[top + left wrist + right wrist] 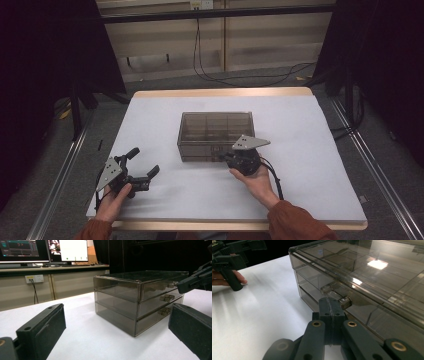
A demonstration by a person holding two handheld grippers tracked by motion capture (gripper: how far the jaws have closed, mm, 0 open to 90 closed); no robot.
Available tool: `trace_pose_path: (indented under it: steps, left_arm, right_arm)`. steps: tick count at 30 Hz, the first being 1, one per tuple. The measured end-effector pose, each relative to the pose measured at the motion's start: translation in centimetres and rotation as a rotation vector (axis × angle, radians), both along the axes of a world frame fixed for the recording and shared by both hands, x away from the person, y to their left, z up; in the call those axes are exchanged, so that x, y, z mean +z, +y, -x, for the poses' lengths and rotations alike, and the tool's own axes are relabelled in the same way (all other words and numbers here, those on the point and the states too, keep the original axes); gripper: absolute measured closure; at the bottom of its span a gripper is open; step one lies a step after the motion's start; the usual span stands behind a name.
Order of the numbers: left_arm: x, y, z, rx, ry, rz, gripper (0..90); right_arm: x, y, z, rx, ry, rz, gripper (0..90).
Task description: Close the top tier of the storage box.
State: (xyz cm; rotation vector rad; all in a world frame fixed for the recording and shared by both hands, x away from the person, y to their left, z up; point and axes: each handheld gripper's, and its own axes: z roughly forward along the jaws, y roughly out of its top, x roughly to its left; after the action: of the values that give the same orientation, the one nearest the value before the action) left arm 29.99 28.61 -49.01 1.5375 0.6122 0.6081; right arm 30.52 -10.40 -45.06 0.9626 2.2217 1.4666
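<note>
Holding the left gripper (140,169) low over the white table cover (165,125), you have its jaws spread wide with nothing between them; in the left gripper view the two black pads (51,325) frame bare cover, well apart from the box.

Centre: the smoked clear drawer box (216,134) sits mid-table, three shallow drawers stacked, all looking flush with the front, each with a small clear handle (168,298).

Right: your right gripper (331,308) is at the box's front face, jaws pressed together. Their tips meet just at the top drawer's handle (335,295). I cannot tell whether the handle is actually pinched or the tips are merely closed just below it (the clear plastic hides the contact line).

Risks from here, as judgement:
- If the jaws have closed short of the handle, a pull will come away empty.
- If the bite is only on the handle's edge, the smooth plastic may slip out under load.
- The box looks light and nothing braces it. A straight pull could drag the whole box toward you across the cover instead of sliding the drawer.
- Pulling upward or askew could jam the drawer in its slot or tip the box's front.
</note>
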Motion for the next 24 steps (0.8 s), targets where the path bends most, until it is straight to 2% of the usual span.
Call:
trace_pose_path:
  steps: [10, 16, 19, 24]
  left_arm:
    - [0.00, 0.03, 0.01, -0.001, -0.001, -0.004, 1.0]
    - [0.00, 0.03, 0.01, -0.001, -0.001, -0.004, 1.0]
    - [-0.01, -0.01, 0.01, -0.001, 0.001, 0.004, 1.0]
    - [-0.01, 0.01, 0.01, -0.002, 0.002, 0.002, 1.0]
  right_arm:
    - [-0.12, -0.14, -0.17, -0.019, -0.004, -0.017, 90.0]
    - [-0.15, -0.27, -0.13, -0.014, 0.004, -0.009, 90.0]
    - [-0.08, -0.40, -0.03, 0.010, 0.027, -0.020, 90.0]
    - [0.14, -0.80, 0.33, 0.027, 0.032, -0.037, 89.1]
